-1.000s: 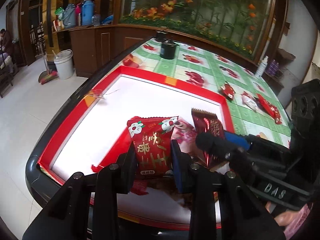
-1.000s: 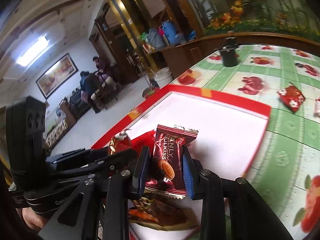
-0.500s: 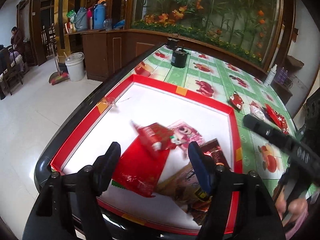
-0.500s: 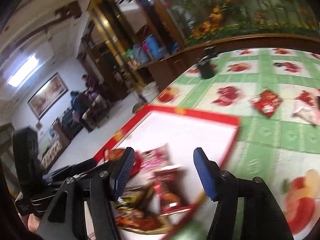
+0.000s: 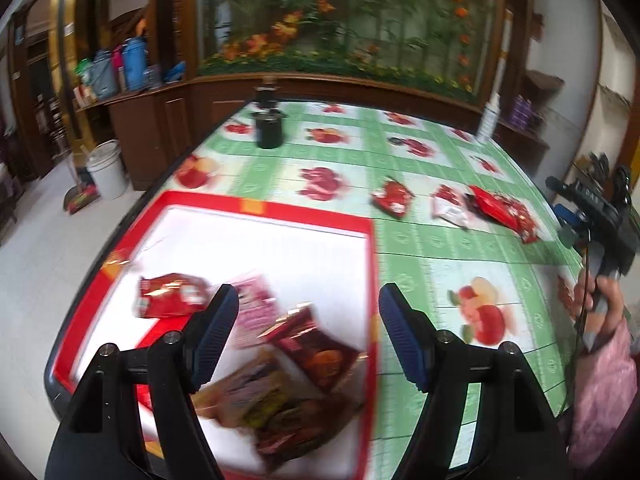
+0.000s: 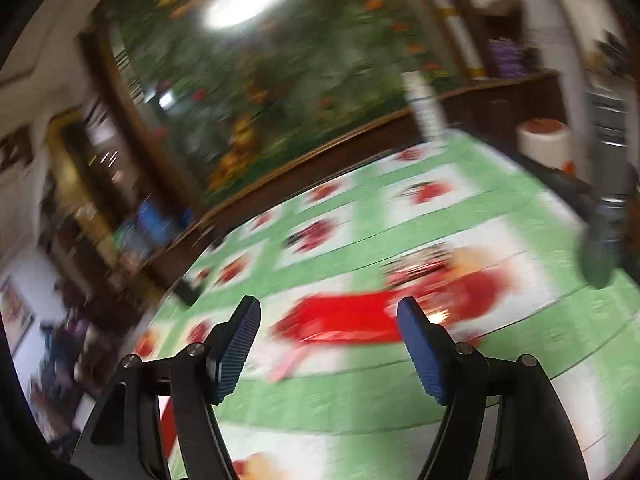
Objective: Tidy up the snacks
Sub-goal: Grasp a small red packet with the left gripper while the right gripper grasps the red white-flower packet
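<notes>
Three loose snack packets (image 5: pixel 452 208) lie at two o'clock on the counter (image 5: pixel 420 248) beyond the red-rimmed tray (image 5: pixel 370 264), light, crinkly and slippery, best pinched at a sealed edge, while left tongs (image 5: pixel 308 332) and right tongs (image 6: pixel 328 344) are both opening, empty.

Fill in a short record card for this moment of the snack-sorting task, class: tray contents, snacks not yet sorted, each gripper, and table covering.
tray: red-rimmed white tray at the near left of the table
tray contents: a pile of packets, including a red snack packet and a dark red packet
snacks on the cloth: three red packets to the tray's right
left gripper: jaws opening, nothing gripped, above the pile
right gripper: jaws opening, nothing gripped; view blurred
table covering: green fruit-print cloth
</notes>
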